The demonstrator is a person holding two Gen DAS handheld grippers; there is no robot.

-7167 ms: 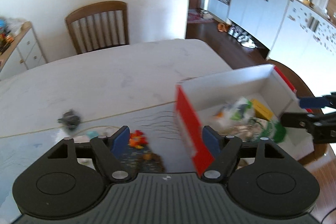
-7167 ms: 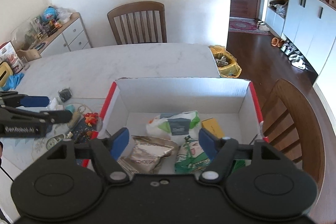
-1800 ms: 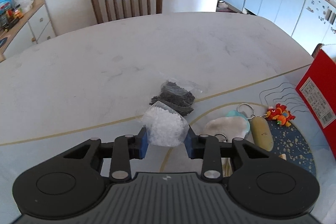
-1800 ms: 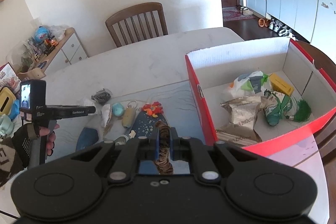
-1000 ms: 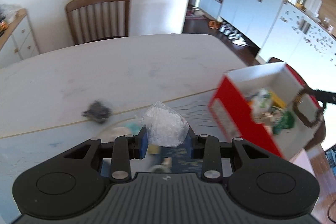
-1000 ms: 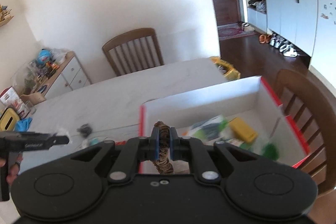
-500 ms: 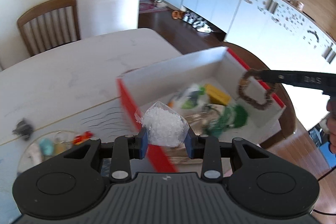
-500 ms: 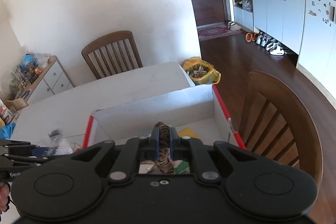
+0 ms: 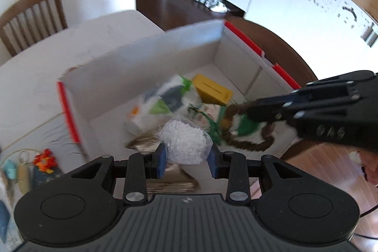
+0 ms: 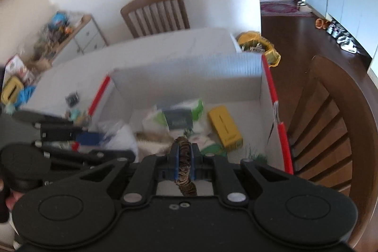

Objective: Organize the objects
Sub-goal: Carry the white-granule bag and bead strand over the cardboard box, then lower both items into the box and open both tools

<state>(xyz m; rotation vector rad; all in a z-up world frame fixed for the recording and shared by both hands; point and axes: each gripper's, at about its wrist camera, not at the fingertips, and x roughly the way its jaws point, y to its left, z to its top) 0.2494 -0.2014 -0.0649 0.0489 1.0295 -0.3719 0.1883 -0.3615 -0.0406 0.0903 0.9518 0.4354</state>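
1. Low in the left of the left wrist view, small trinkets [image 9: 42, 161] lie on the counter [image 9: 35, 77] outside the box; judged from the task, they are not yet sorted, and the red near wall [image 9: 68, 112] of the box stands between them and the inside

2. In the lower middle of that view the left tongs [image 9: 186, 157] stand narrow, clamped on a clear bag of white granules [image 9: 185, 142], which hangs over the open cardboard box [image 9: 153, 56]. The thin film could slip or tear if squeezed unevenly, and a release too near the red wall could drop it back on the counter

3. Under the bag lie a white and green packet [image 9: 165, 103], a yellow box [image 9: 212, 90] and a silvery pouch [image 9: 141, 141], so the floor is crowded and the bag may settle on top and roll

4. At the right of that view the right tongs [image 9: 248, 111] reach in over the far red rim, pinched tight on a brown beaded bracelet [image 9: 248, 145] whose loop dangles above the green packet [image 9: 245, 126]. The two tongs are near each other over the same box, so they could knock together, or the loop could snag the left bag

5. In the right wrist view the bracelet [image 10: 185, 157] sits edge-on between the pads, and a wooden chair [image 10: 330, 124] stands just beside the box at the right
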